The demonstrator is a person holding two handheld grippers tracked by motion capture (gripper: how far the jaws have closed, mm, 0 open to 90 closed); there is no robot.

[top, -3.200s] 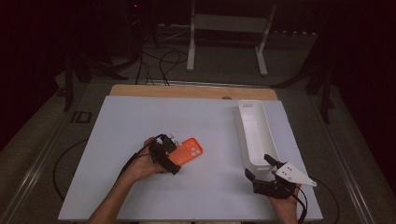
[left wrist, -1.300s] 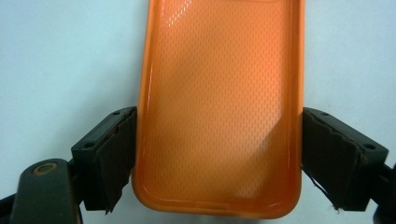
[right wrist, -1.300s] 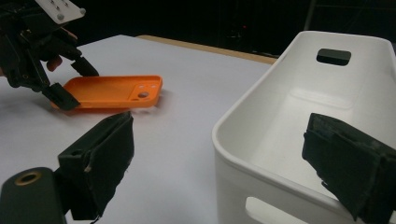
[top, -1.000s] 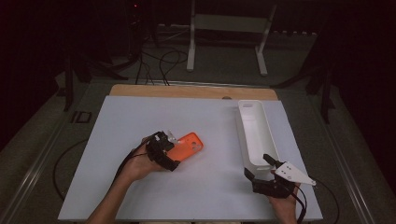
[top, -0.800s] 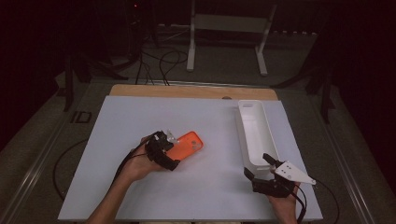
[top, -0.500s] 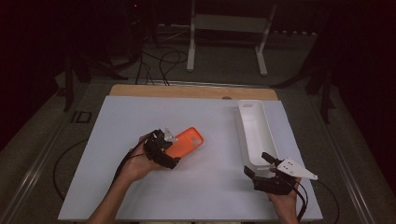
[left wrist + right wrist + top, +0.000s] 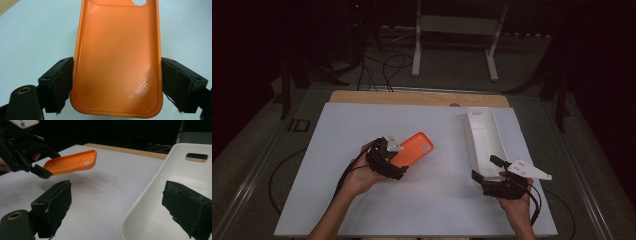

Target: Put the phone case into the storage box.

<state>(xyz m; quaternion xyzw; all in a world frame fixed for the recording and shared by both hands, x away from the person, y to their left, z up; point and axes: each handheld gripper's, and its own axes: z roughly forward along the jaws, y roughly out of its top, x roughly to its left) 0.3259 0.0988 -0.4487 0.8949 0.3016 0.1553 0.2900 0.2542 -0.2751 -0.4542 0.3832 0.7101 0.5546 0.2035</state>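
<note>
On the left half of the white desk (image 7: 337, 200), an orange phone case (image 7: 414, 148) clamped across its width by the left gripper (image 7: 395, 161), one black finger (image 7: 60, 82) pressed against each long side near the bottom end. Seen from the left gripper view, hollow side of the case (image 7: 117, 55) turned up to the camera, camera cut-out at the far end. Lifted clear of the desk and tilted, far end raised, as seen from the right gripper view (image 7: 72, 163), with a faint shadow on the surface below. Pointed roughly toward the white tray (image 7: 484, 137) at the right side of the desk, yet well apart from it.

At the near end of that tray, the right gripper (image 7: 489, 170), fingers (image 7: 53, 207) spread wide with nothing between them; one finger over the bare desk, the other over the tray's interior (image 7: 160, 202). Whether either pad touches the tray rim, cannot tell. Tray empty inside, a slot-shaped handle hole at its far end.

Judged from this: pick-up of the case done, grip looking square and secure. Carrying across to the tray and setting down inside likely left to do, perhaps with the right gripper steadying the tray or taking the case over. Roughly the early-middle of the job, nothing yet placed.
</note>
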